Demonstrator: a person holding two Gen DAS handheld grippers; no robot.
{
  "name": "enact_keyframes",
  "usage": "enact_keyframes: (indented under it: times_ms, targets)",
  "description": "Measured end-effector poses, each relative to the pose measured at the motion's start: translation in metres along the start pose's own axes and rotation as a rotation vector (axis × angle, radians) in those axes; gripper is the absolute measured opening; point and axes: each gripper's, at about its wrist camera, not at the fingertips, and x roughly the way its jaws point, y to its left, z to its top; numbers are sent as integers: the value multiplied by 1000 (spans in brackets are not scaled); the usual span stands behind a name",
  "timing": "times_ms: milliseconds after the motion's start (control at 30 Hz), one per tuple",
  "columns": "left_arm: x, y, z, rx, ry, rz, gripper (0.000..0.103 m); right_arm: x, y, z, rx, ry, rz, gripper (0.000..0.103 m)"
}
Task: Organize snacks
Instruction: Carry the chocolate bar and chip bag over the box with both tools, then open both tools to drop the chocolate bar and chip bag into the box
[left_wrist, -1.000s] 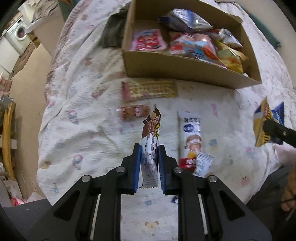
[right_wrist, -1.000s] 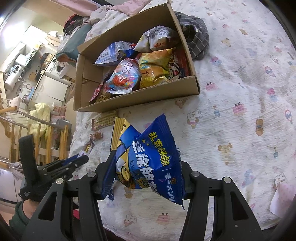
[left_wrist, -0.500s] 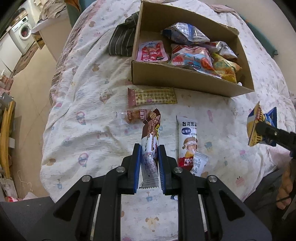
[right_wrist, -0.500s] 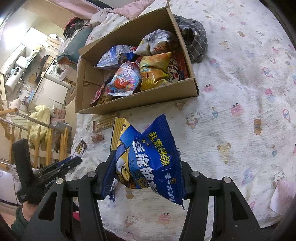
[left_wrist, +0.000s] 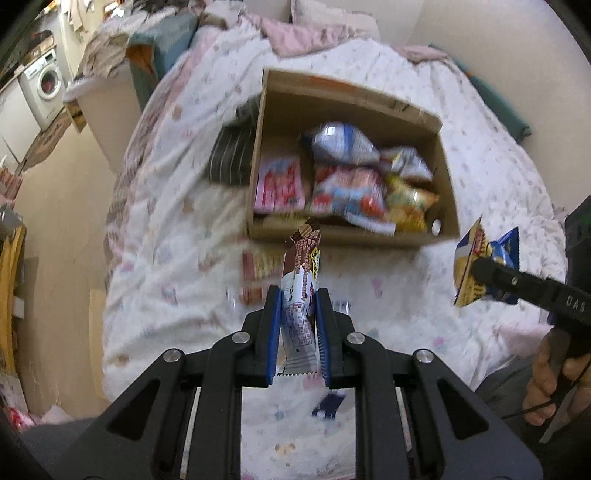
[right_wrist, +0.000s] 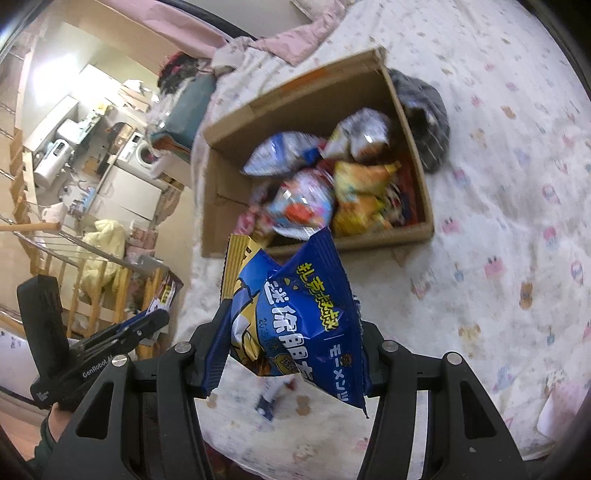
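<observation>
The left tongs (left_wrist: 298, 332) gripped a brown-and-white snack bar (left_wrist: 301, 291) above the bed (left_wrist: 173, 258). The right tongs (right_wrist: 291, 354) clamped a blue snack bag (right_wrist: 306, 325), near the cardboard box (right_wrist: 229, 177) of snacks.

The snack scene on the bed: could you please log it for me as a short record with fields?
surface: bed sheet with a cartoon print
container: open cardboard box, partly filled with snack bags
left gripper: shut on a brown and white snack bar, held clear of the bed
right gripper: shut on a blue snack bag
beside box: dark striped cloth
</observation>
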Motion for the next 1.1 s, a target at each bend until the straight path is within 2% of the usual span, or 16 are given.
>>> enact_keyframes:
  times_ms: [233, 467, 567, 767, 933, 1033, 1100]
  targets:
    - [-6, -5, 49, 25, -54, 4, 15, -3, 15, 35, -26, -42, 1, 57]
    - [12, -8, 78, 45, -50, 16, 15, 26, 31, 75, -65, -29, -13, 57]
    - [27, -7, 86, 42, -37, 22, 15, 37, 36, 83, -77, -24, -14, 57]
    - [59, -9, 92, 55, -11, 46, 15, 70, 32, 99, -77, -15, -6, 57]
    - [82, -12, 88, 67, 13, 54, 15, 93, 14, 95, -49, -18, 20, 57]
    - [91, -17, 85, 108, 1, 85, 15, 101, 4, 92, -40, -13, 8, 57]
    - [94, -17, 86, 107, 3, 79, 15, 103, 2, 94, -57, -14, -5, 57]
